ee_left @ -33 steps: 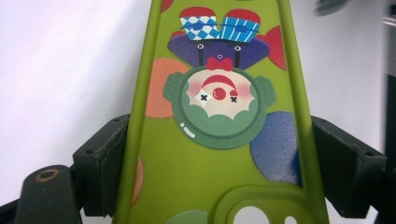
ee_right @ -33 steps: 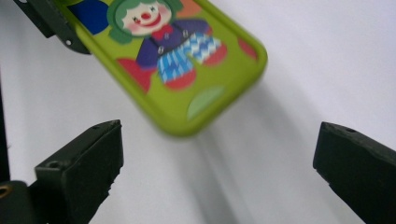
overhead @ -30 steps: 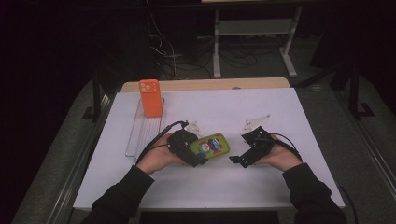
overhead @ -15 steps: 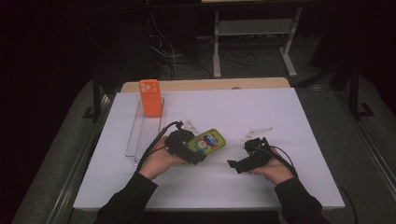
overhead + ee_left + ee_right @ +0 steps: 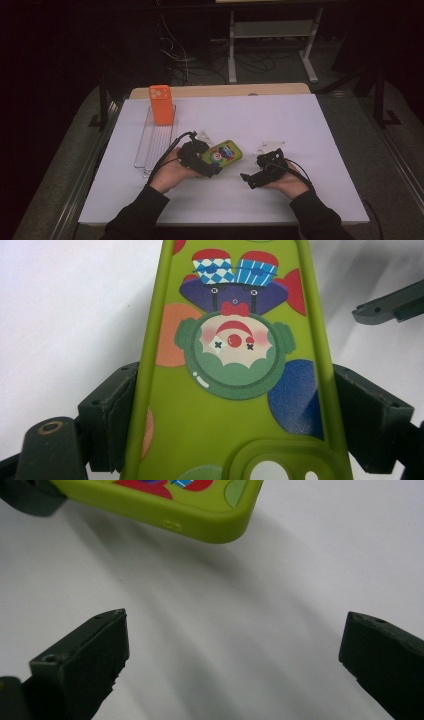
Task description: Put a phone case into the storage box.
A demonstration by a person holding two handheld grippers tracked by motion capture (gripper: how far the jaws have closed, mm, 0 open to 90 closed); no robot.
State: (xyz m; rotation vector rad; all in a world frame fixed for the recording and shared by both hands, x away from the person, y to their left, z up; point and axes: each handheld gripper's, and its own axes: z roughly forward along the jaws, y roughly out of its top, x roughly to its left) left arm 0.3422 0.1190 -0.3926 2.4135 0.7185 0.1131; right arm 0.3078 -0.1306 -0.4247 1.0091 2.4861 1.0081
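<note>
High view shows the left gripper (image 5: 212,167) clamped on the long edges of the green phone case (image 5: 223,153), which it holds just above the white table (image 5: 300,125), probably to carry it to the wire rack (image 5: 156,142) where the orange phone case (image 5: 161,104) stands. Right gripper (image 5: 246,178) waits near with jaws wide and empty; nothing lies between case and rack

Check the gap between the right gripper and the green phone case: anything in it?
Nothing: bare white table between the open right gripper and the green phone case, per the right gripper view.
</note>
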